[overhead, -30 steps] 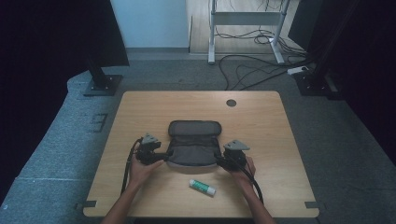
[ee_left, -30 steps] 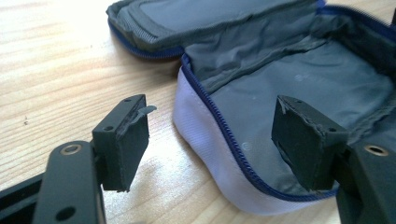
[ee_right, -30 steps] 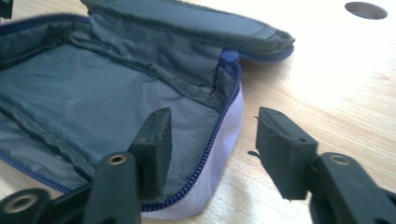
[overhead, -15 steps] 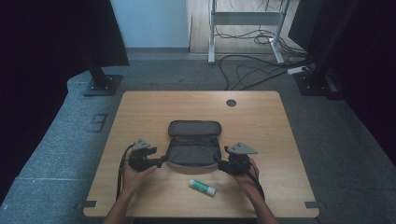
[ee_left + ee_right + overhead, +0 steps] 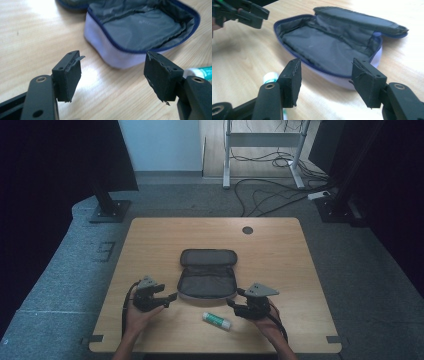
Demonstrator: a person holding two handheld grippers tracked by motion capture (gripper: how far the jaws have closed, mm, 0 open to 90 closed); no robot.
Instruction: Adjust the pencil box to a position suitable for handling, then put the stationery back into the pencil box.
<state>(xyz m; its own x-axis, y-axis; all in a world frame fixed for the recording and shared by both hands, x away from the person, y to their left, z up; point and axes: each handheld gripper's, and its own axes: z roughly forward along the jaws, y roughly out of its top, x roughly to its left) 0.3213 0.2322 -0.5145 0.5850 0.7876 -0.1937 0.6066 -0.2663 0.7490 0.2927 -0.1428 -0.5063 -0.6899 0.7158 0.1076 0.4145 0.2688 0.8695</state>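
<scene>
The zip pouch (image 5: 207, 279) lies unzipped in the middle of the desk (image 5: 280, 250), empty inside. The glue stick (image 5: 217, 320) waits near the front edge, not yet packed. Left gripper (image 5: 171, 297) and right gripper (image 5: 232, 302) have jaws apart, holding nothing.

No text, brand, number or sign can be read anywhere. The lining of the open pouch (image 5: 147, 27) carries a faint pale mark in the left gripper view, too blurred to make out. The green-and-white tube (image 5: 217, 320), lying on the worktop (image 5: 280, 250) just in front of the pouch, is too small and blurred to tell whether its label bears any lettering.
</scene>
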